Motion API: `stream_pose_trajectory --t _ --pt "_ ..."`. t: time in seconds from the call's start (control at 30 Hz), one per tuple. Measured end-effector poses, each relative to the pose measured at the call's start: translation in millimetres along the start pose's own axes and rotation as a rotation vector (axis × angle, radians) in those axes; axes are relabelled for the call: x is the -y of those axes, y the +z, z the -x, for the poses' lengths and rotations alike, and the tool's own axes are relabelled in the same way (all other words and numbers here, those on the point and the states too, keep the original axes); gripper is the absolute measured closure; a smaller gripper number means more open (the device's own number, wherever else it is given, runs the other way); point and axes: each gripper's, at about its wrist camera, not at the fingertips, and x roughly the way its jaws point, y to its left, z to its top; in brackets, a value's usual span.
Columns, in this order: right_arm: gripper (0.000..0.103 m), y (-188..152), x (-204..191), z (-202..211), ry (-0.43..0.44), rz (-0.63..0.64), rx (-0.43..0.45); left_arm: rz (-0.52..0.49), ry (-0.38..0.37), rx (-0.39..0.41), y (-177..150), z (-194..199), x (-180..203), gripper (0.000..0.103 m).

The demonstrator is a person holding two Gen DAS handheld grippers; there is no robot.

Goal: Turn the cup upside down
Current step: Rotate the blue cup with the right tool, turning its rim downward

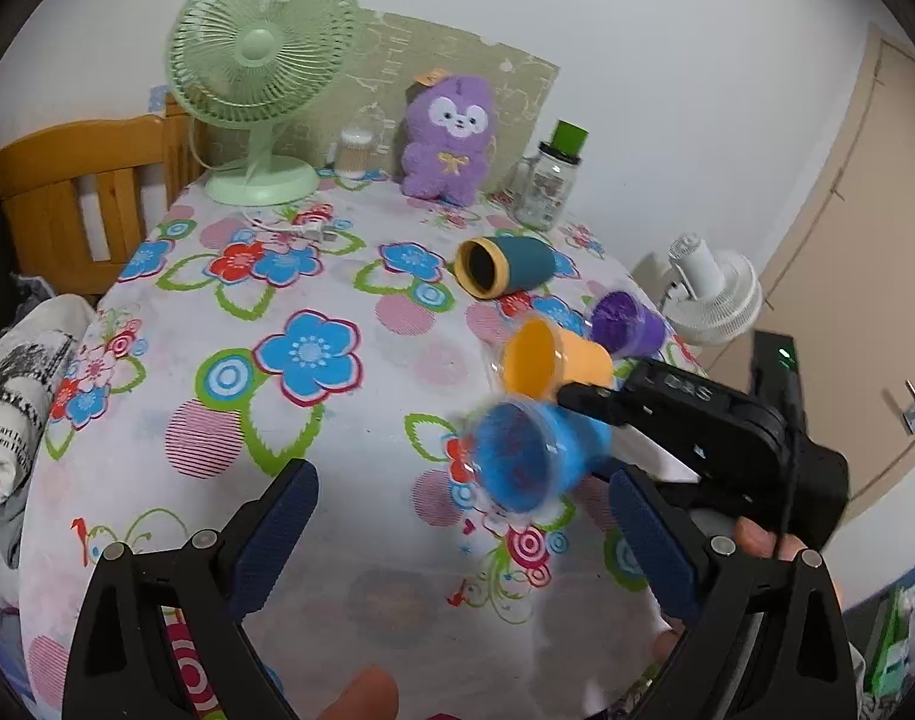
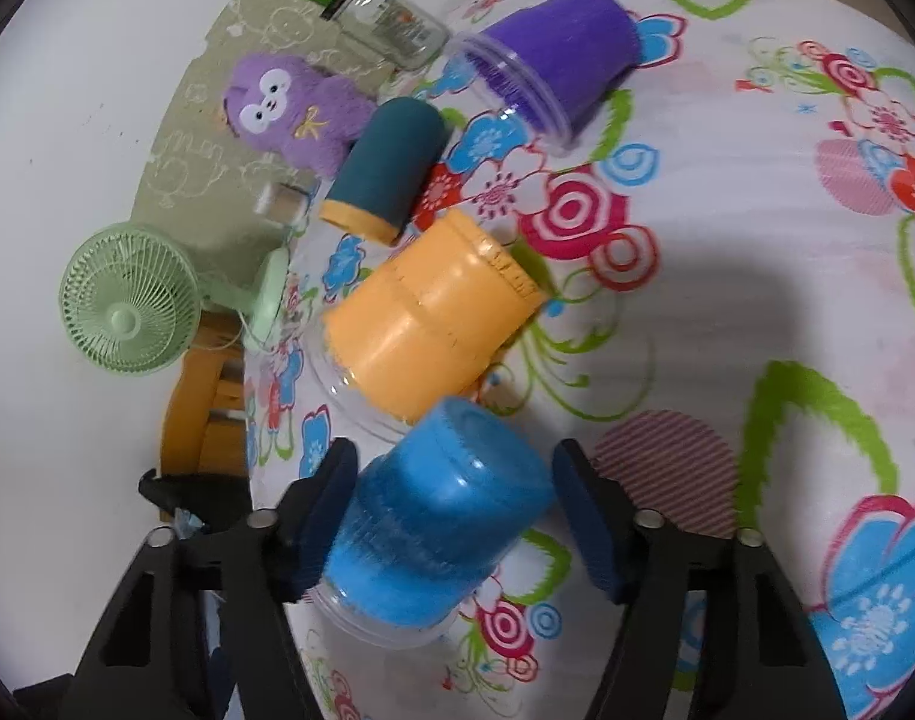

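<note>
Several cups lie on their sides on the flowered tablecloth (image 1: 349, 420): a blue cup (image 1: 532, 453) (image 2: 433, 516), an orange cup (image 1: 547, 363) (image 2: 427, 312), a purple cup (image 1: 625, 324) (image 2: 553, 54) and a dark teal cup with an orange rim (image 1: 505, 267) (image 2: 388, 171). My right gripper (image 2: 457, 522) is open and straddles the blue cup; its fingers (image 2: 331, 516) stand on either side, and I cannot tell if they touch. It also shows in the left wrist view (image 1: 583, 426). My left gripper (image 1: 463, 534) is open and empty, in front of the blue cup.
A green desk fan (image 1: 259, 72), a purple plush toy (image 1: 448, 138), a glass jar with a green lid (image 1: 547, 180) and a small container (image 1: 355, 153) stand at the table's back. A wooden chair (image 1: 85, 180) is at the left. A white fan (image 1: 715, 294) stands beyond the right edge.
</note>
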Motion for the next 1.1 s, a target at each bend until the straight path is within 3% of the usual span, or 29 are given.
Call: stream_pose_trajectory --t 0.1,0.23,0.37,0.43,0.57,0.63,0.8,1.03,1.1 --pt "0.045 2.2 -4.6 -1.7 0.021 0.02 -0.015 -0.036 -0.06 -0.066 0.3 -8.1 4.8 0.004" --pt "0.054 3.7 -11.7 1.6 0.021 0.062 -0.009 -0.101 -0.028 -0.104 1.3 -18.7 10.7 0.004" --pt "0.054 2.1 -4.5 1.8 0.023 0.011 -0.023 -0.152 -0.053 -0.165 5.4 -35.4 13.2 0.004" --pt "0.04 -2.1 1.7 6.6 -0.004 -0.041 -0.015 -0.222 -0.069 -0.209 8.2 -43.6 17.8 0.004" --pt "0.032 -11.2 6.1 19.7 -0.036 -0.095 0.053 -0.331 -0.056 -0.226 12.5 -46.2 24.7 0.004" --pt "0.019 -21.1 11.5 23.7 -0.043 -0.164 0.063 -0.37 -0.07 -0.236 14.5 -47.5 26.0 0.004" --pt "0.018 -40.3 5.9 13.5 -0.021 -0.197 0.057 -0.472 -0.057 -0.265 10.1 -53.7 32.2 0.004" --pt "0.019 -30.5 3.7 1.4 0.025 -0.239 0.099 -0.441 -0.077 -0.263 15.0 -54.6 24.8 0.004" --pt "0.024 -26.9 2.9 -2.7 0.04 -0.226 0.097 -0.438 -0.065 -0.269 15.3 -56.4 22.4 0.004"
